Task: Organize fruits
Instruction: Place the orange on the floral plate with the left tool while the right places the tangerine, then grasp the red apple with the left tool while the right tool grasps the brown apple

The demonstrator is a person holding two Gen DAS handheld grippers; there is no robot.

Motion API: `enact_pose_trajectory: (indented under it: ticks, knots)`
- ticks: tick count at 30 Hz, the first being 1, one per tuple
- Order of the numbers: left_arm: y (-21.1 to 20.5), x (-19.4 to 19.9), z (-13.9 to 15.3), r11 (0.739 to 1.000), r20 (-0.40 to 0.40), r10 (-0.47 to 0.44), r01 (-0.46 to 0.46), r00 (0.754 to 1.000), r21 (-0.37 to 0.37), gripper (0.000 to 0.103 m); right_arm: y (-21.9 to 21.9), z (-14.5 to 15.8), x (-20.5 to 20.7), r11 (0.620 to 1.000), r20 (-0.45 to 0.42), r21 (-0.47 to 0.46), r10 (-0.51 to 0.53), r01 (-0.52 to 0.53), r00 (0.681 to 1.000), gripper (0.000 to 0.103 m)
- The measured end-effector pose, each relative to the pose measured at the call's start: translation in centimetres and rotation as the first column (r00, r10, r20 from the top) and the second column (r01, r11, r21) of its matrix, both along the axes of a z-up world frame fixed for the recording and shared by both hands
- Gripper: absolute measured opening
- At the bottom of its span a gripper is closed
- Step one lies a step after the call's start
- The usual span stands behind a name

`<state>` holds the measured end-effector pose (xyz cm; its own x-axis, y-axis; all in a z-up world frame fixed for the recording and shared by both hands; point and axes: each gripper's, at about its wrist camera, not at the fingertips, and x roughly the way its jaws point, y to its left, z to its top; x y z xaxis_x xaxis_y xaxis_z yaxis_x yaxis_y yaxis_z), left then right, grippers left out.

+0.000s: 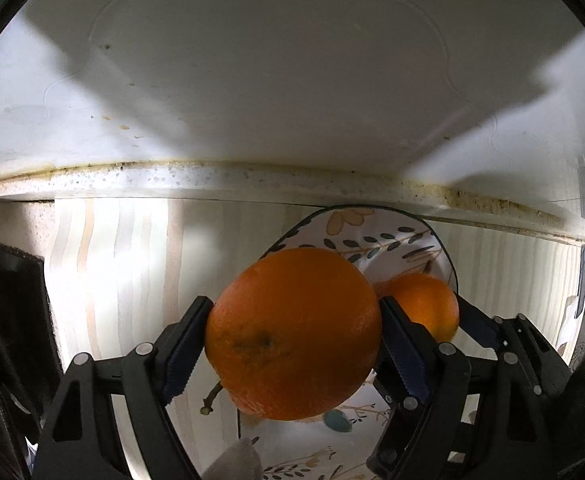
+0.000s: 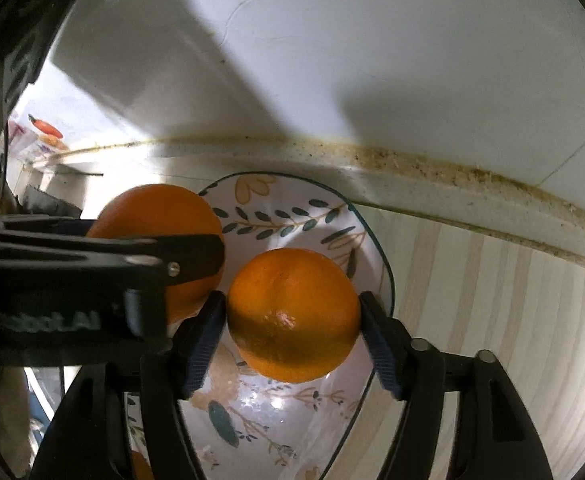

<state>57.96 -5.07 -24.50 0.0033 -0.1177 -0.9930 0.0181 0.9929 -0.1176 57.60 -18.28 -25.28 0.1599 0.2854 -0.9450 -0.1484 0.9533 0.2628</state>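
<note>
A: Left gripper (image 1: 294, 304), pinching what?

B: Clamped on the big orange (image 1: 292, 332), pads flat against two opposite sides. Held above the left edge of the flowered bowl (image 2: 276, 216); touching it or not, hard to say.

A: And the right gripper (image 2: 292, 304)?

B: Straddling the small orange (image 2: 292, 316), low inside the same bowl. Pads right up against the peel on both sides. Pressing or merely alongside, impossible to tell.

A: Handling?

B: Probably firm and fairly heavy for the size, with waxy, pebbled peel. Round, so liable to roll once let go.

A: Where to take hold?

B: Across the widest part, at the middle, as now. Any higher or lower, and likely to squirt out from between the pads.

A: Anything to watch?

B: Ceramic-looking bowl, so no dropping. Better set down gently, beside the other fruit rather than on top. No hard squeeze either, for fear of bruising under the skin.
</note>
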Motion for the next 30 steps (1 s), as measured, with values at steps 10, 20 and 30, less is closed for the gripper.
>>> enact_pose_trajectory:
  ticks: [10,20,30]
  knots:
    - [0.2,-0.6,3.0,1.0,0.076,0.013,-0.012,0.997,-0.005,0.089,-2.3,2.6,-1.9,0.994,0.004,-0.039,-0.101,0.102,0.995,0.095]
    - [2.6,-7.7,8.3,0.997,0.193,0.016,-0.031,0.981,0.073,0.089,-3.8,7.3,-8.2,0.978,-0.003,-0.099,-0.183,0.182,0.983,0.095]
    - [4.0,-15.2,12.7,0.993,0.285,-0.003,-0.032,0.959,0.118,0.089,-1.7,12.7,-14.8,0.969,0.079,-0.122,-0.206,0.215,0.975,0.095]
